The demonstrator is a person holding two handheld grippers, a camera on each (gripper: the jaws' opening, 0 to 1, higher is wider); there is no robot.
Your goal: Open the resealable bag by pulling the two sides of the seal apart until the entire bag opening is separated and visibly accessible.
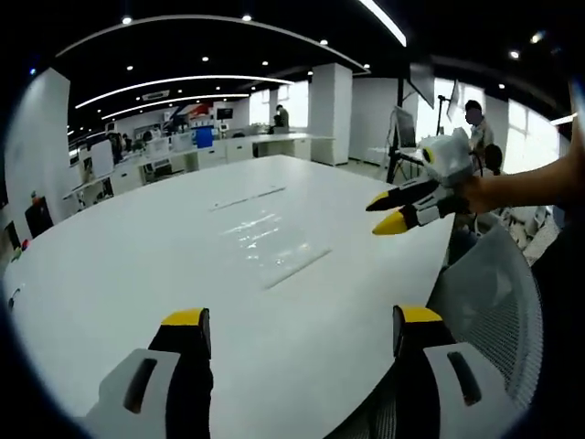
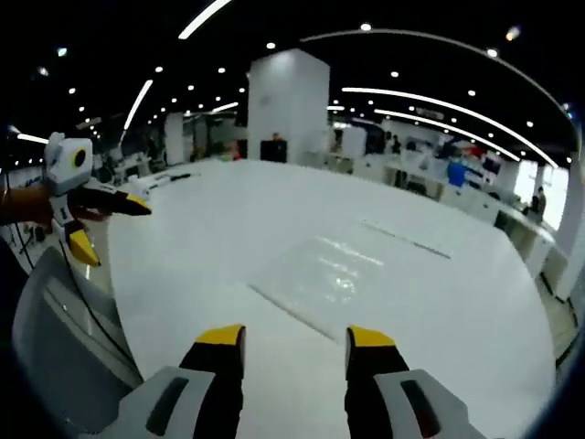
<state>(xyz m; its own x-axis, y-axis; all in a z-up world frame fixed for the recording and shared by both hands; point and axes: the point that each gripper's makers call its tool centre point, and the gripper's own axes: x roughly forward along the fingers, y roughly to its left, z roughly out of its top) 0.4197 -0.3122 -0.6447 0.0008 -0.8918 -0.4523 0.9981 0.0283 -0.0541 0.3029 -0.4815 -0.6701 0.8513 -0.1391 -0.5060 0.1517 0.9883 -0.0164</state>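
Note:
A clear resealable bag (image 1: 265, 234) lies flat on the white table (image 1: 119, 274), hard to make out against it; its edges show as faint strips. In the left gripper view my left gripper (image 1: 302, 316) hovers open over the table's near edge, short of the bag, nothing between its yellow-tipped jaws. The right gripper (image 1: 384, 212) comes in from the right, held by a hand, open and above the table beside the bag. In the right gripper view the bag (image 2: 352, 270) lies just ahead of my open right gripper (image 2: 295, 337); the left gripper (image 2: 110, 229) stands open at the left.
A grey mesh chair (image 1: 494, 302) stands at the table's edge, also seen as the chair (image 2: 55, 338) at lower left. Beyond the table are a white column (image 2: 288, 101), office desks (image 1: 228, 151) and a standing person (image 1: 475, 128).

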